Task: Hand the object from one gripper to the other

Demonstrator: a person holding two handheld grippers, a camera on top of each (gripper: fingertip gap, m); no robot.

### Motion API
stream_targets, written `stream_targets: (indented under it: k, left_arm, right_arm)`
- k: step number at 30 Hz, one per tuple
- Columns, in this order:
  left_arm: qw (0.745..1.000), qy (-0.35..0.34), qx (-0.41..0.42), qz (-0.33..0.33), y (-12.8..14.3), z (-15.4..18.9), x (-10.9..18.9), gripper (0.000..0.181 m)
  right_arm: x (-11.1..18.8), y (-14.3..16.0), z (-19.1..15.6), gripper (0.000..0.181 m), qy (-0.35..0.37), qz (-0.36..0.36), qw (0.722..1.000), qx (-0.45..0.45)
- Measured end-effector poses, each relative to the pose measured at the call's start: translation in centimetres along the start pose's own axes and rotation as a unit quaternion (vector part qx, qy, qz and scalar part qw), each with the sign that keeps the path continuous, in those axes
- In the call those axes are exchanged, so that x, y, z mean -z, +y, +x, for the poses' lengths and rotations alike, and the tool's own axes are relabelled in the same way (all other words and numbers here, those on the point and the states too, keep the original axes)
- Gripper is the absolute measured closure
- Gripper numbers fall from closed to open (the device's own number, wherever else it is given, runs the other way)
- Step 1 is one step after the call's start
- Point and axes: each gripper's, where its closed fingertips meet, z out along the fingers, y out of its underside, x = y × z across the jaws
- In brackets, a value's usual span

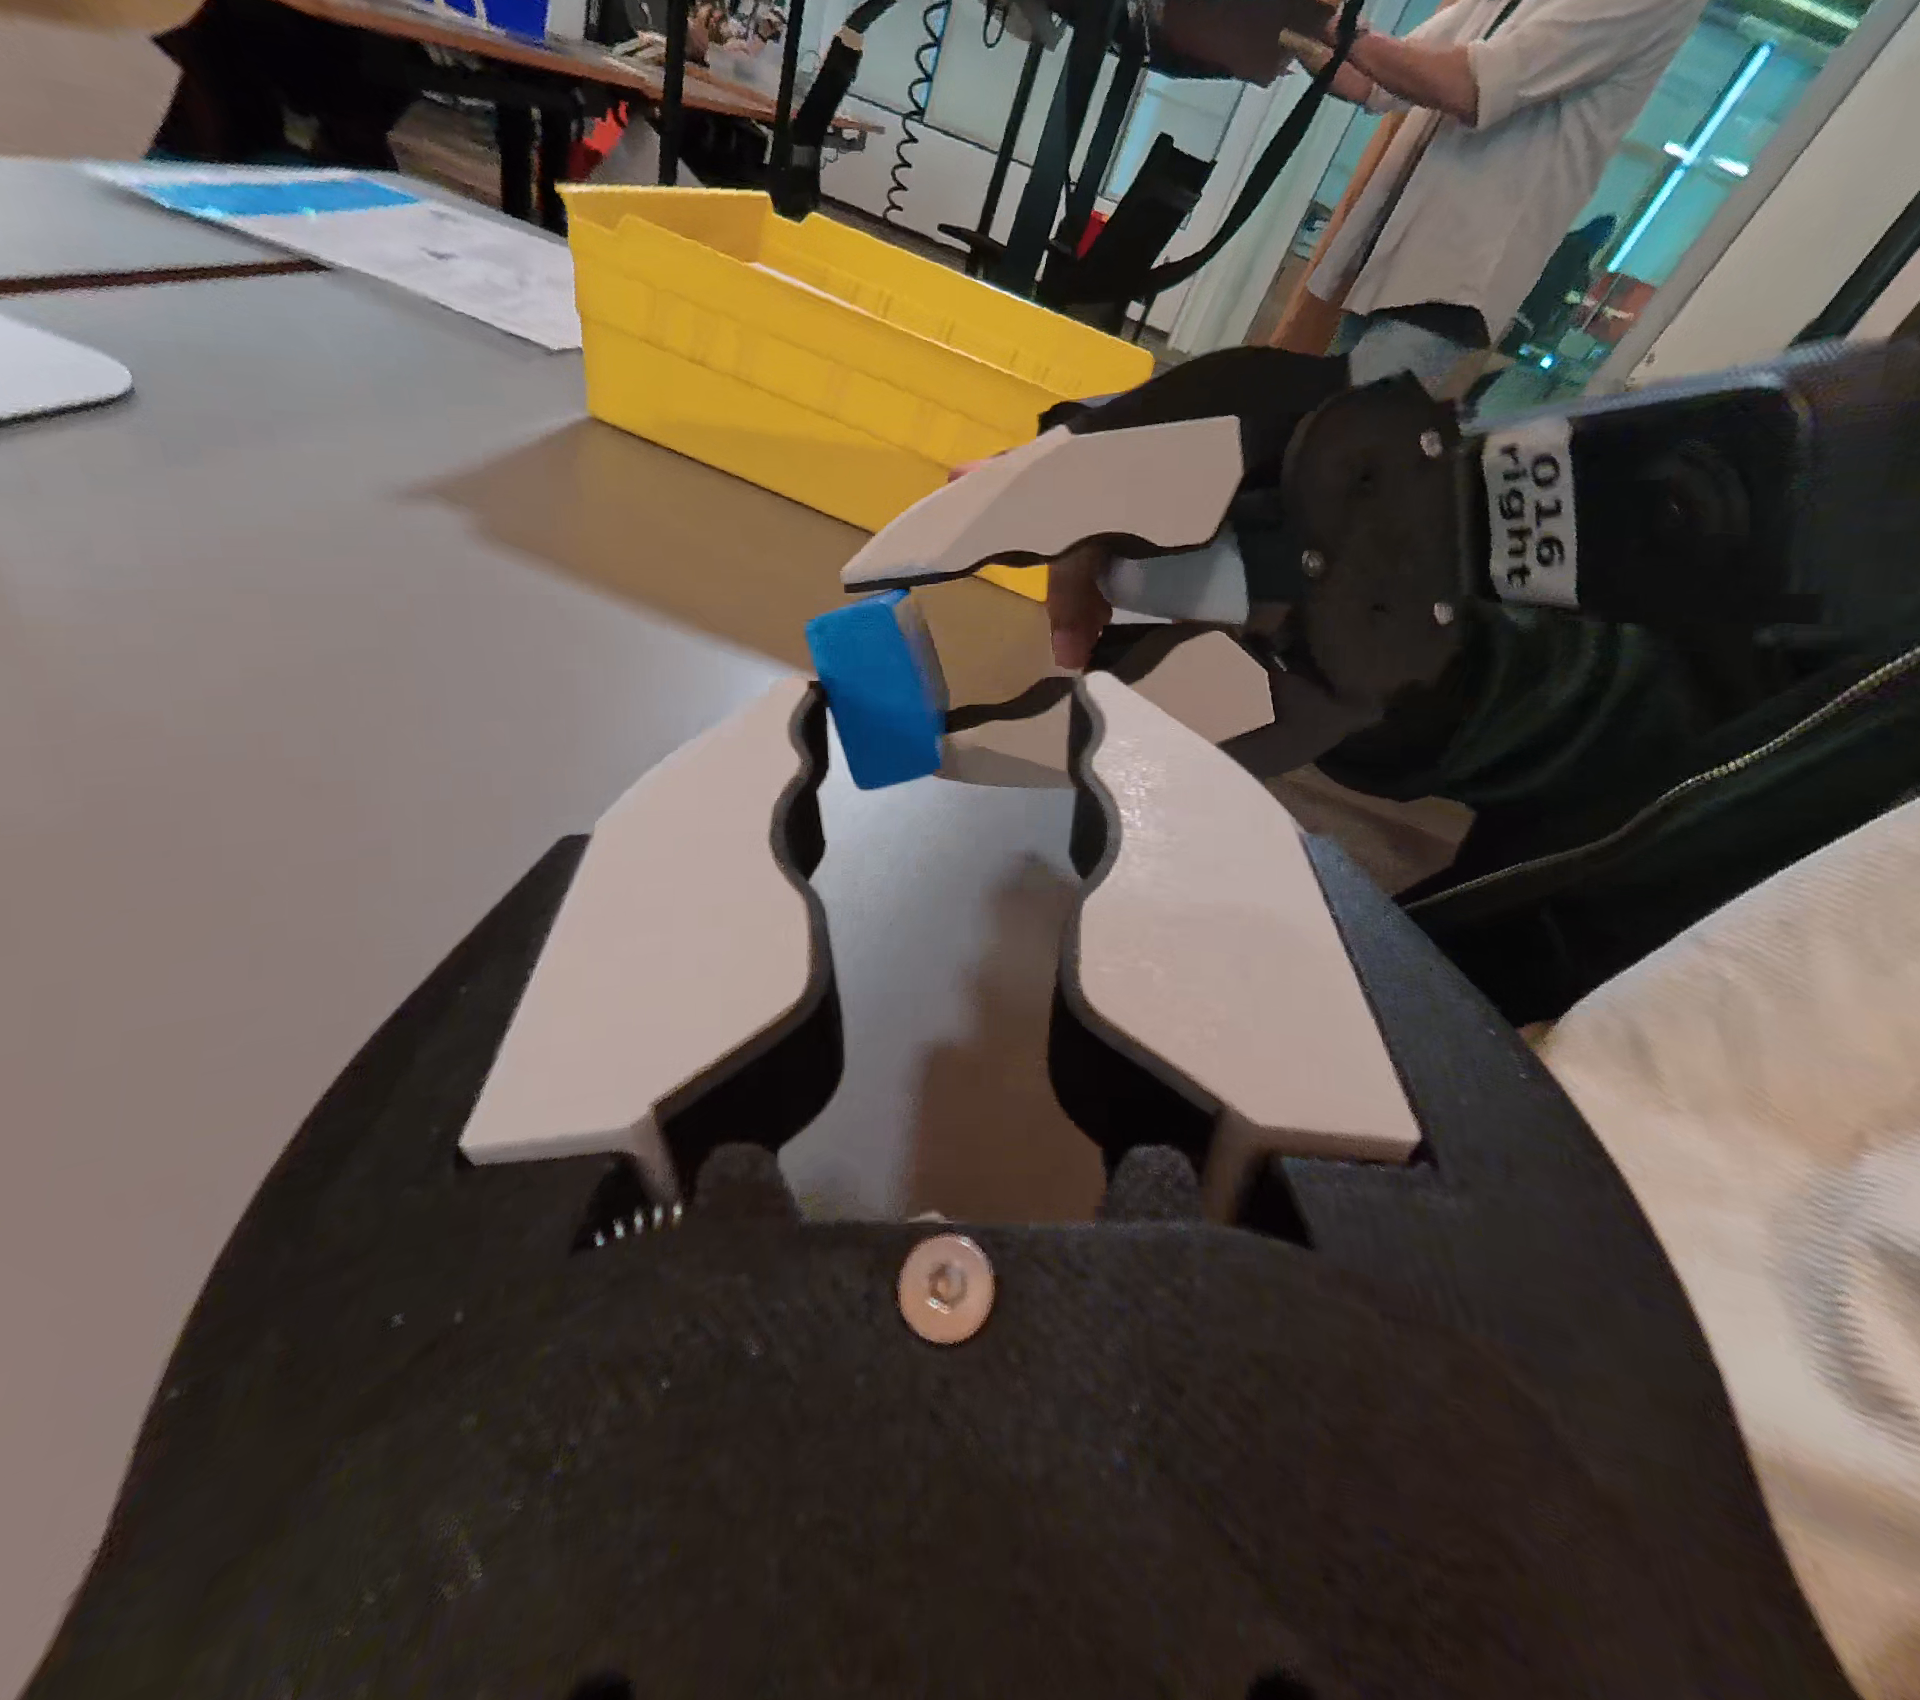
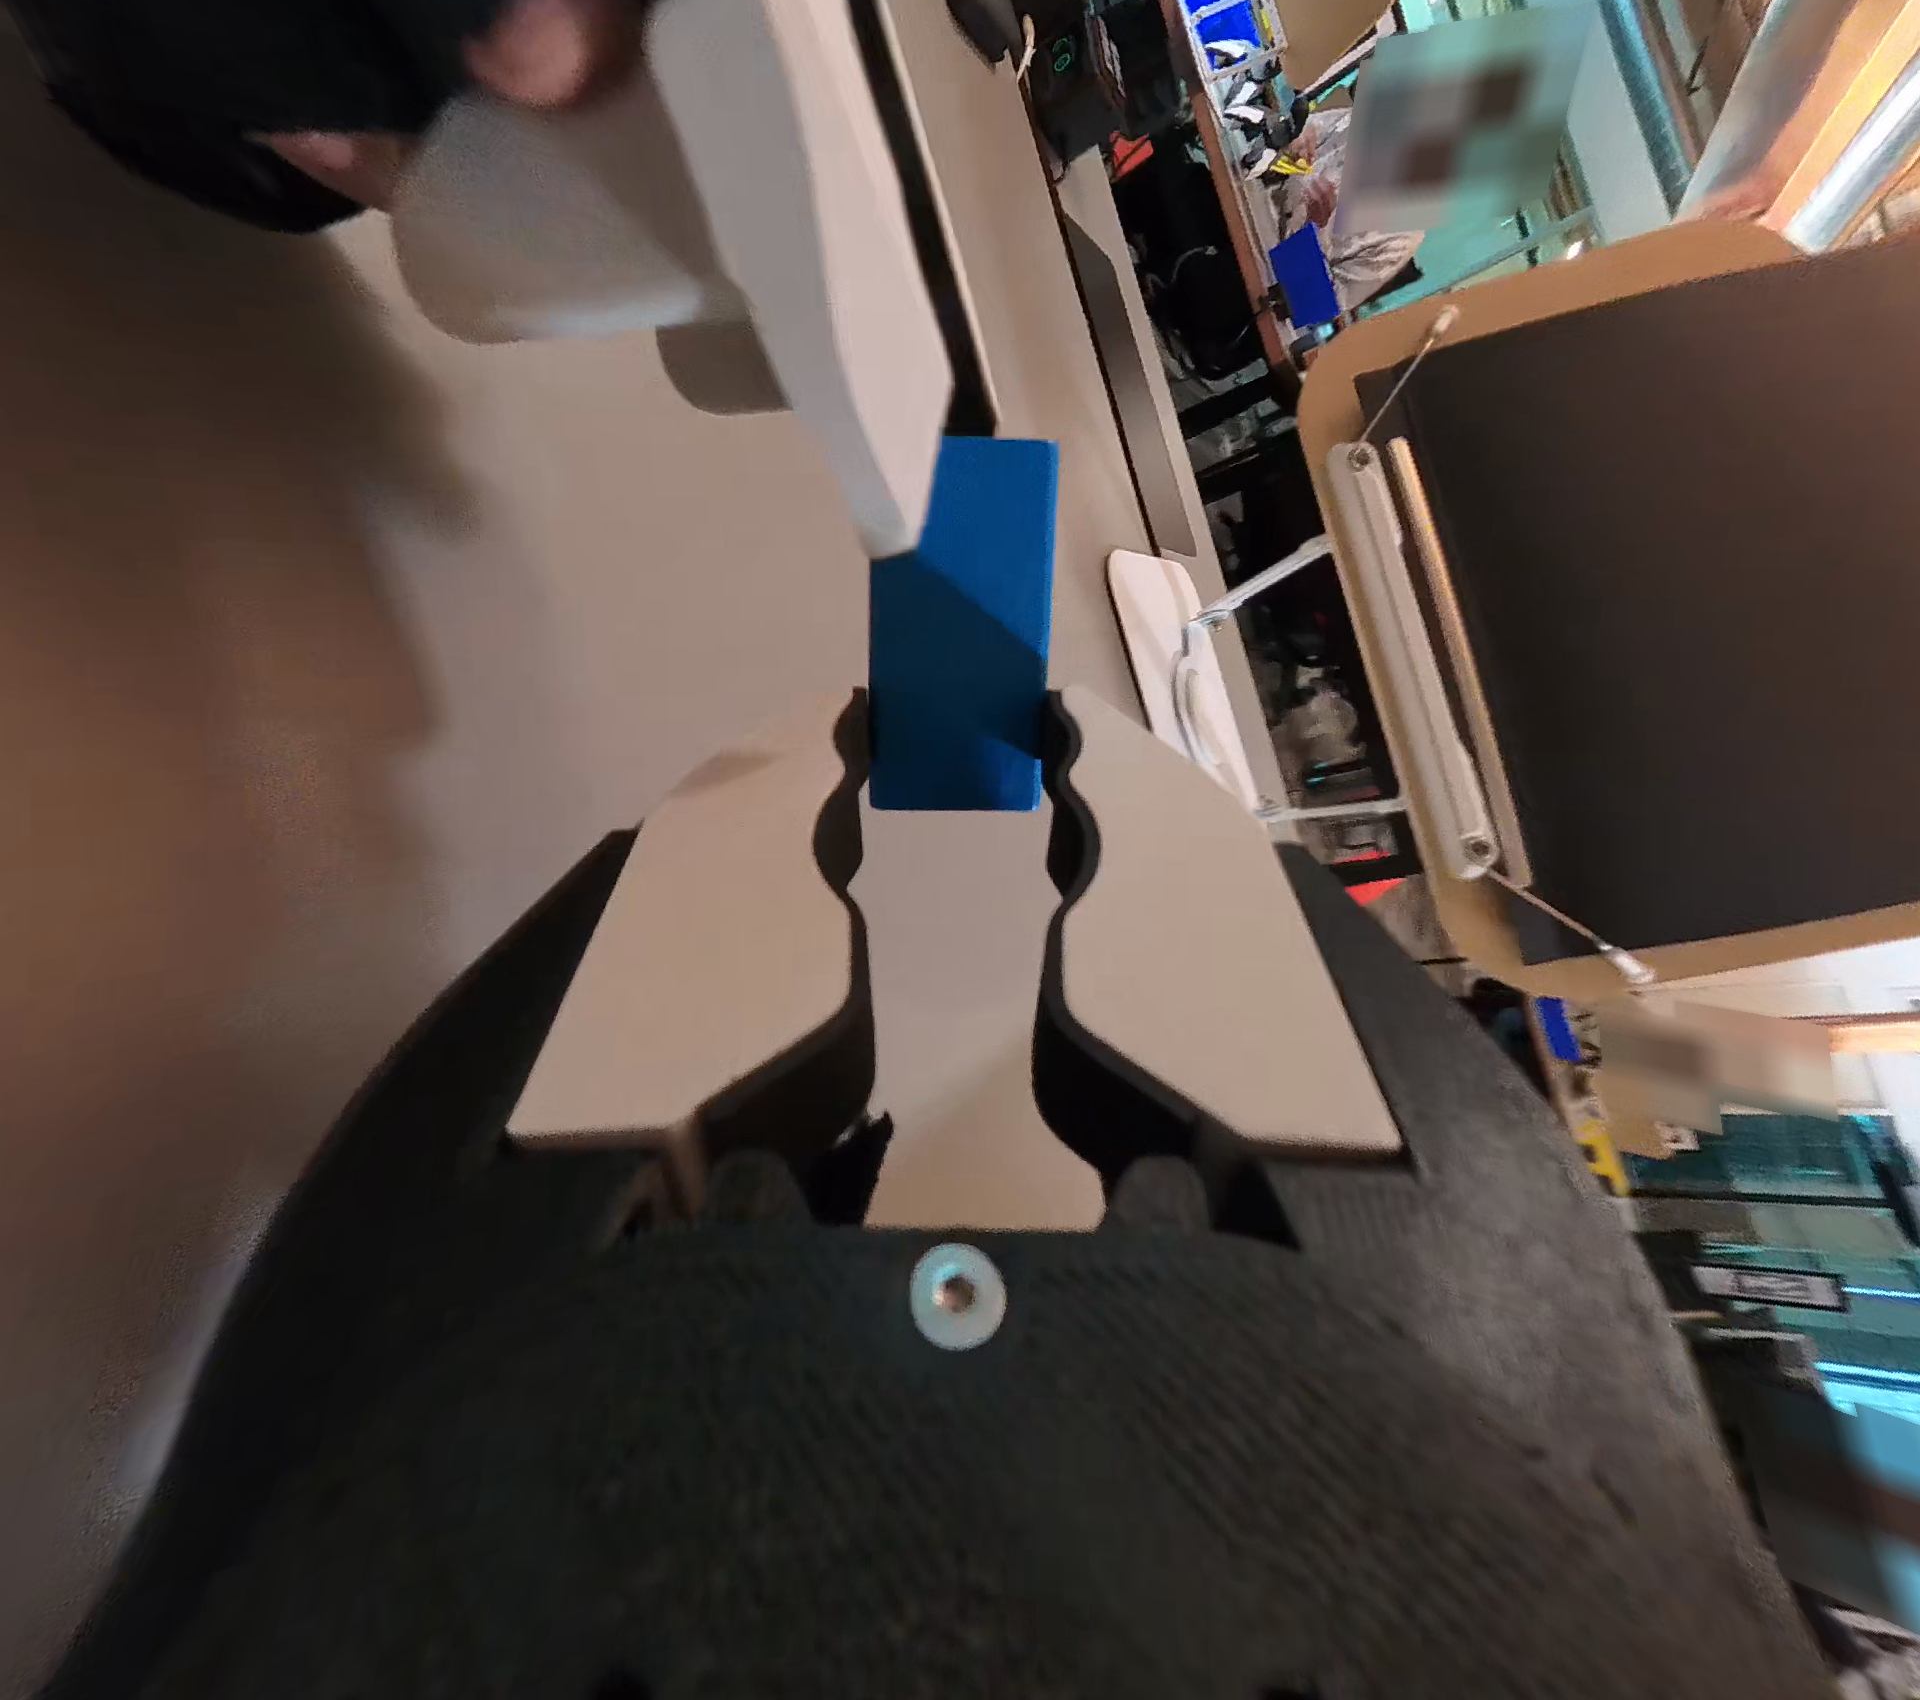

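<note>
The right gripper (image 2: pixel 954 751) holds a blue block (image 2: pixel 961 642) between its two fingertips, the jaws closed against the block's side faces; most of the block sticks out past the tips. In the left wrist view the same gripper (image 1: pixel 914 674) comes in from the right, turned on its side, with one finger above the block (image 1: pixel 878 694) and the other below.

The left gripper (image 1: pixel 940 715) is spread wide and holds nothing. Its left fingertip (image 1: pixel 779 715) sits just beside the block's near face, perhaps touching it, while its right fingertip stands well clear, in front of the right gripper's lower finger. From the right wrist view, the left gripper (image 2: pixel 873 497) reaches down from the upper left, and one pale finger overlaps the block's far corner.

Both tools hang above a grey table (image 1: pixel 260 559). A yellow bin (image 1: pixel 790 362) rests on the table behind the block, near the right gripper. Papers (image 1: pixel 416 248) lie farther back on the left.
</note>
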Motion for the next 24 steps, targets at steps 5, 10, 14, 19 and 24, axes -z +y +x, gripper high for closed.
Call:
stream_targets:
  k: [5, 10, 14, 19, 24]
  left_arm:
    - [0.999, -0.003, -0.037, 0.001, 0.3, 0.1, -0.2, 0.125]
    - [0.998, 0.007, -0.051, 0.034, -0.6, 0.3, 0.0, 0.117]
    - [0.995, 0.04, -0.051, 0.074, -1.8, 1.4, 0.5, 0.118]
    - [0.989, 0.086, -0.05, 0.111, -2.8, 3.0, 0.9, 0.119]
    - [0.987, 0.094, -0.056, 0.119, -2.9, 3.4, 1.0, 0.132]
  right_arm:
    - [0.0, 0.6, 0.3, 0.149, -0.042, 0.034, 0.993, -0.108]
    - [0.9, -1.0, 0.3, 0.149, -0.118, 0.128, 0.954, -0.242]
    - [2.4, -3.2, 0.6, 0.149, -0.196, 0.23, 0.885, -0.355]
    - [3.1, -4.3, -0.2, 0.149, -0.29, 0.276, 0.804, -0.439]
    - [3.4, -5.1, -0.8, 0.149, -0.302, 0.29, 0.802, -0.427]
